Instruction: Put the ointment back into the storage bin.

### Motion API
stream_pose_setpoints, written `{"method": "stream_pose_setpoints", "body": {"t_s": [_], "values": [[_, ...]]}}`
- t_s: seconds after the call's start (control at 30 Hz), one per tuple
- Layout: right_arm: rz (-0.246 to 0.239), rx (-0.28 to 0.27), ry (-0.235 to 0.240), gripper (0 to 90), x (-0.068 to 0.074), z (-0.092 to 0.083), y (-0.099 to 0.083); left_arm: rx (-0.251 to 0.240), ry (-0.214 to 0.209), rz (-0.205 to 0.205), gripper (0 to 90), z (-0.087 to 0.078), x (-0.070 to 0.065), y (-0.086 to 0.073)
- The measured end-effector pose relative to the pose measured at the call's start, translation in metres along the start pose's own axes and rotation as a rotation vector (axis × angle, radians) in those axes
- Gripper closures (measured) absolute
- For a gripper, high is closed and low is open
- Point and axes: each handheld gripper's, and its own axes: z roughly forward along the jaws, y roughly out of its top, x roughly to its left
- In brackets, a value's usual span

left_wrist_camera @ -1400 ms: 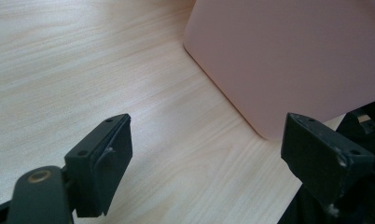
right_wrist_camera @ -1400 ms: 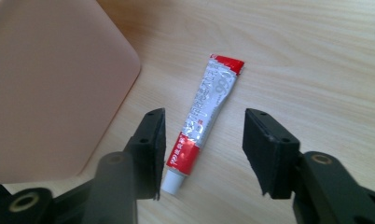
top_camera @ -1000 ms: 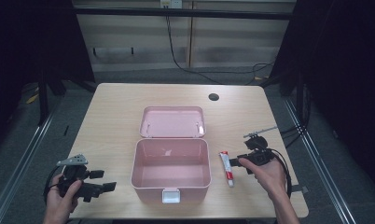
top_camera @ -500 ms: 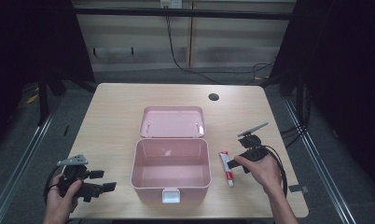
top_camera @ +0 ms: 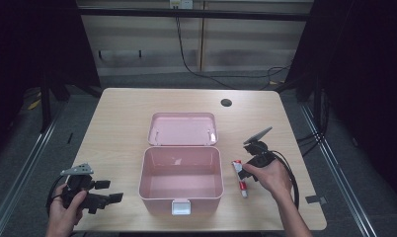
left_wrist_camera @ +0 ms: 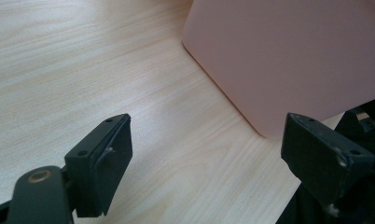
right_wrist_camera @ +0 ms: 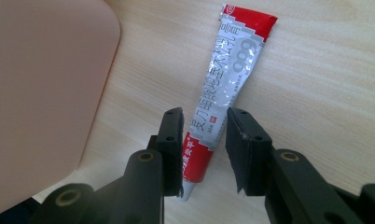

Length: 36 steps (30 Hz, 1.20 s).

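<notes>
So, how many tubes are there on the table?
1. The tube lies flat on the table, just right of the open pink box, between the jaws of the right hand-held gripper. The box looks empty.

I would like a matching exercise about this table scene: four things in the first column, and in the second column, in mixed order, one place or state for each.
Column one:
1. tube
2. pink box
3. left gripper
4. round hole

Column two:
a. open, lid laid back on the table
b. lying flat between the right gripper's narrowed jaws
c. in the tabletop near the far edge
d. jaws wide apart, nothing between them

Right pairs: 1-b, 2-a, 3-d, 4-c
</notes>
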Motion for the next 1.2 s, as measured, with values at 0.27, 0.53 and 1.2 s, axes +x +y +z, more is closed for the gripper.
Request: {"method": "stream_pose_setpoints", "body": {"t_s": [0.27, 0.53, 1.2], "values": [[0.021, 0.078, -0.036, 67.4, 0.005, 0.009, 0.010, 0.001, 0.000, 0.006, 16.5, -0.001, 0.001, 0.000], [0.044, 0.111, -0.069, 67.8, 0.006, 0.017, 0.015, 0.003, -0.001, 0.006, 16.5, 0.000, 0.001, 0.000], [0.036, 0.145, -0.106, 71.0, 0.009, 0.032, 0.018, 0.001, -0.003, 0.005, 16.5, 0.000, 0.001, 0.000]]}}
